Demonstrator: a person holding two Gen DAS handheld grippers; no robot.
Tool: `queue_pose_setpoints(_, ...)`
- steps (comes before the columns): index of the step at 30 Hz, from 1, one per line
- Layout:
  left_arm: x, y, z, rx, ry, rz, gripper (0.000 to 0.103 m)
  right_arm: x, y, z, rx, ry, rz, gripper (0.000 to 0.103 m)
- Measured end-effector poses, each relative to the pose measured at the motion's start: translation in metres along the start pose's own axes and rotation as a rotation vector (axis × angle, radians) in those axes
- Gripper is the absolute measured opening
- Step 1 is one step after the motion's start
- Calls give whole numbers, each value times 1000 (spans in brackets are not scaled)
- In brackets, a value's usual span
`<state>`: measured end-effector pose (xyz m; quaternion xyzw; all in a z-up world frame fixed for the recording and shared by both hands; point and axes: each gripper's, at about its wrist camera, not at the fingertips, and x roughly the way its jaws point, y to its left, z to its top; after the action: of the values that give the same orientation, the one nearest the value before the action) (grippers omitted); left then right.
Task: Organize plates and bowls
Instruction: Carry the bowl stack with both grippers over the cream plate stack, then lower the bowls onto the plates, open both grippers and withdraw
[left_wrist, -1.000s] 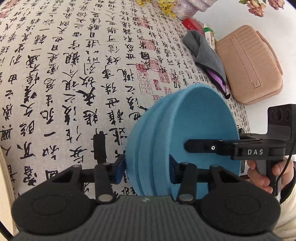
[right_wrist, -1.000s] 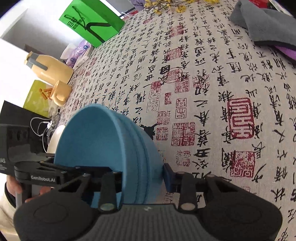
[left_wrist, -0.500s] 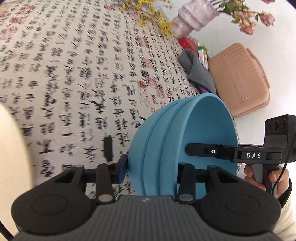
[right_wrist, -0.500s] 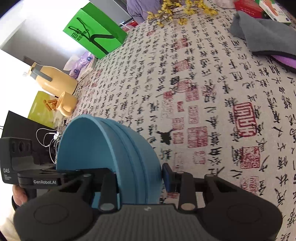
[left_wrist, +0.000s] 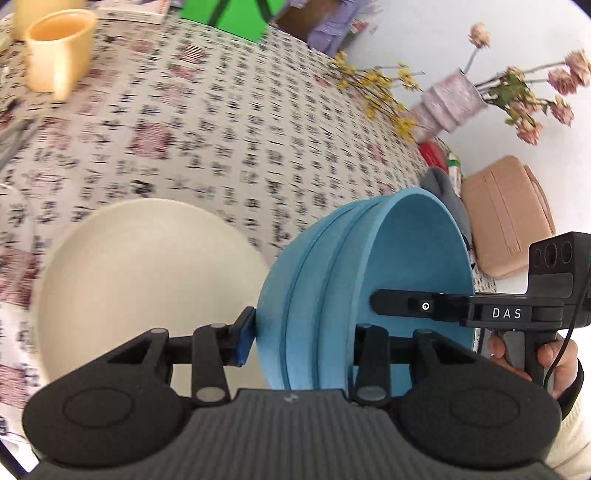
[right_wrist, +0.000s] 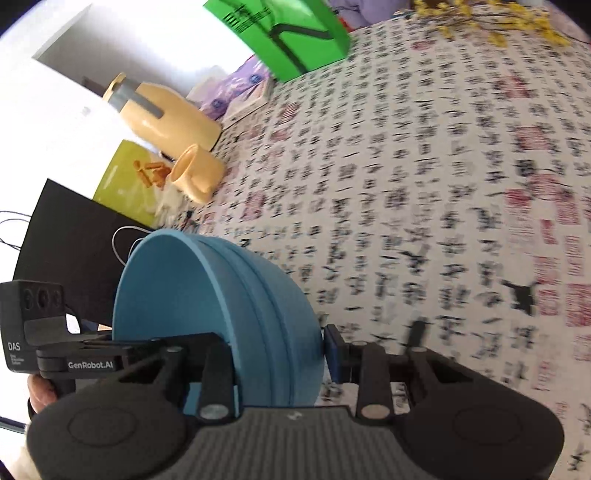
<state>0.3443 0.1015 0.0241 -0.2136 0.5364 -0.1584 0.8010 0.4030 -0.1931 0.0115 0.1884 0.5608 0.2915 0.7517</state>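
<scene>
A stack of nested blue bowls (left_wrist: 332, 295) is held above the table between both grippers. My left gripper (left_wrist: 303, 339) is shut on the stack's wall, one finger outside and one inside. My right gripper (right_wrist: 273, 350) is shut on the opposite side of the same blue bowls (right_wrist: 221, 306). The right gripper's body shows in the left wrist view at the right edge. A cream plate (left_wrist: 147, 280) lies on the tablecloth, left of and below the bowls.
A calligraphy-print tablecloth (right_wrist: 443, 184) covers the table. A yellow cup (left_wrist: 55, 48), a yellow jug (right_wrist: 166, 118) and a green bag (right_wrist: 288, 33) stand at the far side. A vase of flowers (left_wrist: 450, 99), a grey cloth (left_wrist: 443, 188) and a tan case (left_wrist: 509, 218) are on the right.
Both grippers carried the bowl stack to the left across the table. The cream plate and the yellow cup came into the left wrist view. Both grips stayed shut.
</scene>
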Motion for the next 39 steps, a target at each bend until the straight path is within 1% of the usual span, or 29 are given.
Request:
queue_pose_setpoints(3,-13,27,3,-18,-7,17,41,25,24,6,-15,26,15,30)
queue_pose_setpoints(6,-18,51,4,-50,0,32,41,52,42,10,-16,58,24,30)
queue_pose_setpoints(10,-18,78,8,-77,17,41,40,84,54,11,7,104,24,30)
queue_pose_setpoints(13,-19,89,11,-79,18,38,40,99,61,8,16,125,10,30)
queue_pose_setpoints(19,-18,100,17,-84,32,11,40,105,65,8,27,136,-7,30)
queue_pose_setpoints(25,-15,101,22,-82,34,-1,42,113,61,14,52,137,-8,31)
queue_pose_setpoints(28,-19,102,24,-79,9,-4,45,114,60,19,42,122,-18,31)
queue_pose_setpoints(29,-20,102,25,-76,5,10,46,114,60,20,41,121,-22,30)
queue_pose_setpoints(30,-22,103,25,-79,-2,21,50,114,61,20,36,116,-30,30)
queue_pose_setpoints(31,-23,103,25,-81,-10,26,52,113,61,20,29,112,-38,30)
queue_pose_setpoints(34,-30,103,24,-76,-22,44,53,111,64,21,14,103,-59,31)
queue_pose_setpoints(37,-43,97,24,-44,-53,50,55,104,71,20,-12,86,-88,33)
queue_pose_setpoints(39,-55,89,24,-9,-83,51,59,90,75,20,-44,59,-106,38)
